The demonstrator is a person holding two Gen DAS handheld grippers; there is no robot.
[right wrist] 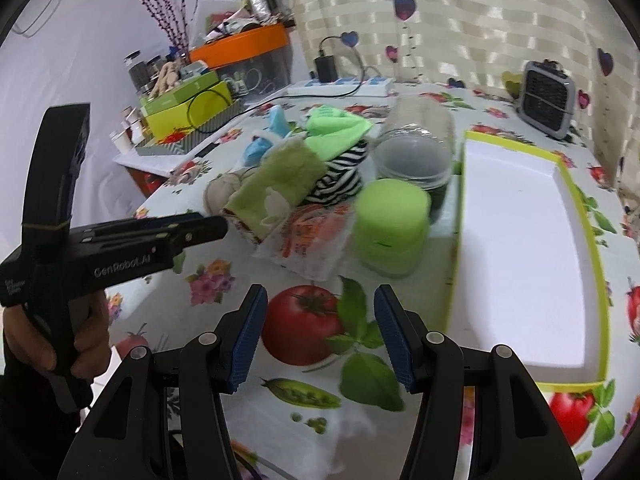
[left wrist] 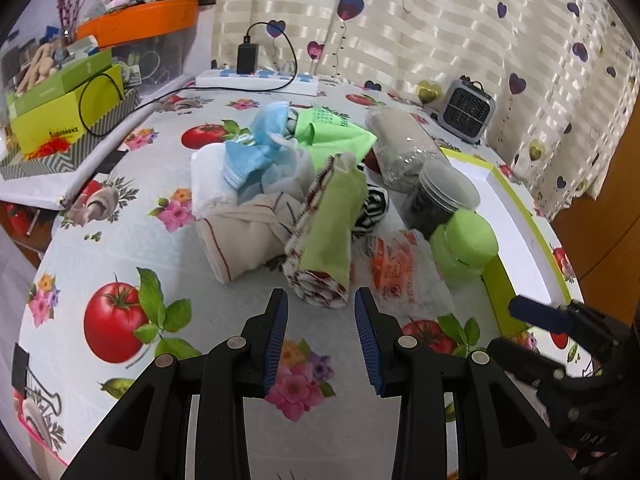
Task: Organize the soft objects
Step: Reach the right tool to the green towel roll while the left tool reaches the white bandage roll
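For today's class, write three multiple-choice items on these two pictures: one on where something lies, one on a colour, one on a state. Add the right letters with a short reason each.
1. Where is the white tray with the lime rim relative to the pile of cloths?
A. On top of the pile
B. To the right of the pile
C. Under the table

2. What colour is the foam roll beside the dark jar?
A. Light green
B. Red
C. Black

3. How is the left hand-held gripper?
A. Shut on a cloth
B. Holding the jar
C. Open, with nothing between its pads

Key: 1 B, the tray lies at the table's right side, past the pile. 2 A, the roll is light green in both views. 3 C, its blue pads stand apart over bare tablecloth, short of the cloths.
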